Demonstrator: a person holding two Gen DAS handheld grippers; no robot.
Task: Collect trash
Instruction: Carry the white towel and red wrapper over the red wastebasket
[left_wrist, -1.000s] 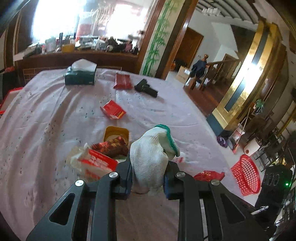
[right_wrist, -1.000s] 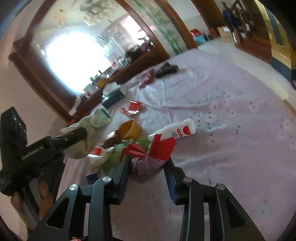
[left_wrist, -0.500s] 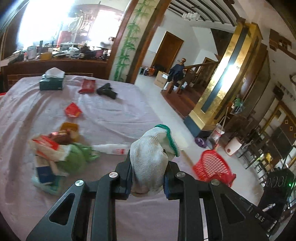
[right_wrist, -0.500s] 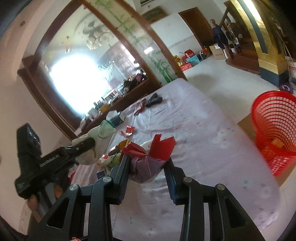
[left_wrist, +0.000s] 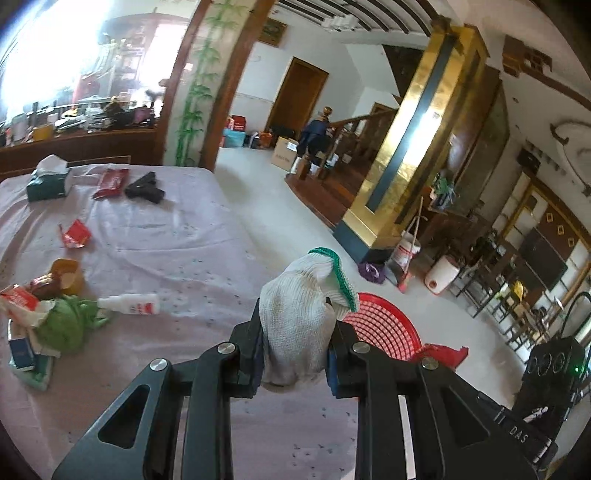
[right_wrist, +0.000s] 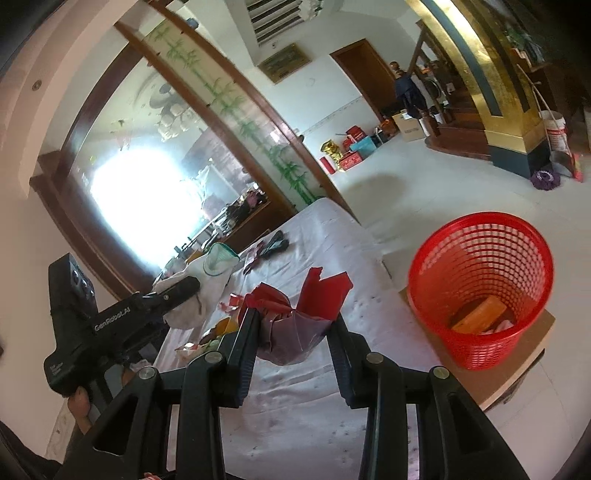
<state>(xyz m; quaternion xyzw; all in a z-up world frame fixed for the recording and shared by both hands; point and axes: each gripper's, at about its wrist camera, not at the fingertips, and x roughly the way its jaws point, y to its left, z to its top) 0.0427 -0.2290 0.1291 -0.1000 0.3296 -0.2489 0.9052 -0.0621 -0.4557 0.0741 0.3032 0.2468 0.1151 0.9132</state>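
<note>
Two loads hang over your lilac-clothed table (right_wrist: 306, 387): beyond its edge stands the red plastic mesh basket (right_wrist: 484, 295), your right gripper (right_wrist: 293, 332) clamps a crumpled red plastic wrapper (right_wrist: 295, 325), and your left gripper (left_wrist: 295, 347) clamps a white knitted glove (left_wrist: 295, 325).

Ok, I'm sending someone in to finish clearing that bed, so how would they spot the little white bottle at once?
Start at the bed with the pale lilac sheet, then go to the heap of wrappers near its edge. The white bottle lies on its side just beside that heap, nozzle towards the green bag. Nothing else there is a smooth white tube with a red label.
</note>
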